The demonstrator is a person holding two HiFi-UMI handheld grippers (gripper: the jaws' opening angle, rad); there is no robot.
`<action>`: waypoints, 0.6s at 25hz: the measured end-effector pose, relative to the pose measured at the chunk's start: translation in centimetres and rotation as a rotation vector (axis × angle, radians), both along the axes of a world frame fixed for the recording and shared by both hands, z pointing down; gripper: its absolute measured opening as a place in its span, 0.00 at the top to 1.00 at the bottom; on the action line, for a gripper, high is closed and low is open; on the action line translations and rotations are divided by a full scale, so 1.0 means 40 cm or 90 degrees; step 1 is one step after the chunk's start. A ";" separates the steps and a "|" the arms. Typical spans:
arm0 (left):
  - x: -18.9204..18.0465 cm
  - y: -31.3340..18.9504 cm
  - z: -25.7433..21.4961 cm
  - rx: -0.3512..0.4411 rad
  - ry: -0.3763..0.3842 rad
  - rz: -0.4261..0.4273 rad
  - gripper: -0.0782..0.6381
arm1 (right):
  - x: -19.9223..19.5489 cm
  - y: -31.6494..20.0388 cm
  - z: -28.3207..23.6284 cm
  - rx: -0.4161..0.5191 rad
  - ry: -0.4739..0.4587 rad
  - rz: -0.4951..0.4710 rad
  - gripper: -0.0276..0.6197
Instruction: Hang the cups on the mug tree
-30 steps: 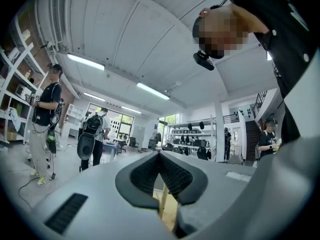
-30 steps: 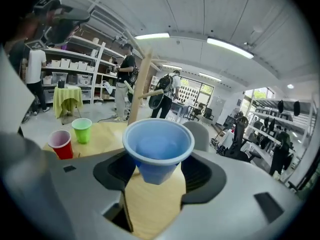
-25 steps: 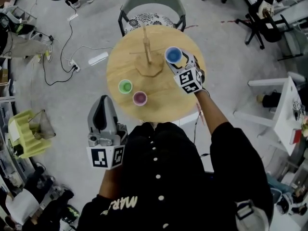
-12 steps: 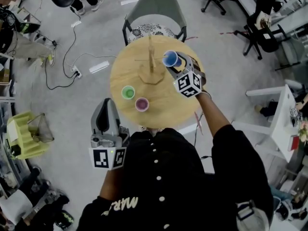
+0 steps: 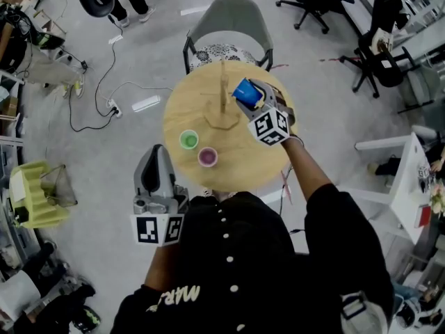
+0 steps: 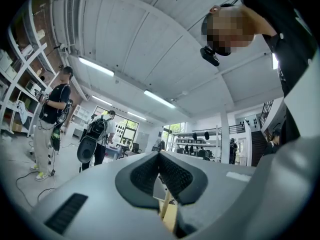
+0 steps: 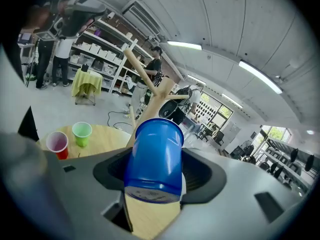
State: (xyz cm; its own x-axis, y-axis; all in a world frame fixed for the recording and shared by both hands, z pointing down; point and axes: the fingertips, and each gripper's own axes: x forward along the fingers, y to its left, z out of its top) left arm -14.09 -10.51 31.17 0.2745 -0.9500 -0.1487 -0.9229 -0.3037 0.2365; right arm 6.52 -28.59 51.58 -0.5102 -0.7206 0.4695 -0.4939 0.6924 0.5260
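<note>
Little writing could be read: pale lettering on the person's dark top was only partly legible, and the blue cup's (image 7: 152,156) base carried marks too blurred to make out. The right gripper (image 5: 252,101), on an arm stretched out over the round wooden table (image 5: 243,160), pointed somewhat downward with its jaws clamped on the blue cup. The cup was clear of the tabletop and tipped on its side, mouth toward the mug tree (image 5: 222,97) just beside it; whether they touched was unclear. The left gripper (image 5: 154,154) was held off the table's near edge, jaws pressed together on nothing. A green cup (image 5: 188,140) and a pink cup (image 5: 207,157) stood upright near each other on the table, well apart from the tree. A grey chair (image 5: 228,16) stood beyond the table.
</note>
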 end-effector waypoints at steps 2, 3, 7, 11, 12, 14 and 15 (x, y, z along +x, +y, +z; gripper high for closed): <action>-0.002 0.000 -0.001 0.000 -0.001 -0.002 0.90 | -0.013 -0.001 0.002 -0.001 0.001 -0.009 0.51; -0.005 0.001 -0.001 0.000 -0.002 -0.004 0.90 | -0.018 -0.002 0.005 -0.001 0.003 -0.012 0.51; -0.019 0.001 0.005 -0.005 -0.003 -0.013 0.90 | -0.029 -0.005 0.028 -0.018 0.004 -0.019 0.51; -0.027 0.001 0.012 -0.011 -0.005 -0.020 0.90 | -0.030 -0.003 0.061 -0.037 0.025 -0.032 0.51; -0.028 0.002 0.013 -0.013 -0.005 -0.021 0.90 | -0.032 -0.001 0.066 -0.039 0.030 -0.037 0.51; -0.033 0.004 0.016 -0.015 -0.007 -0.024 0.90 | -0.037 -0.001 0.073 -0.045 0.032 -0.043 0.51; -0.035 0.004 0.017 -0.015 -0.009 -0.025 0.90 | -0.039 -0.001 0.075 -0.050 0.029 -0.046 0.51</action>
State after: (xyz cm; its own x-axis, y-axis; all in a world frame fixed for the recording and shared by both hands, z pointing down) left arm -15.48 -10.34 31.85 0.2383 -0.9635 -0.1221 -0.9373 -0.2611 0.2308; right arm 4.95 -28.64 54.59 -0.5364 -0.6427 0.5470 -0.4183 0.7654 0.4891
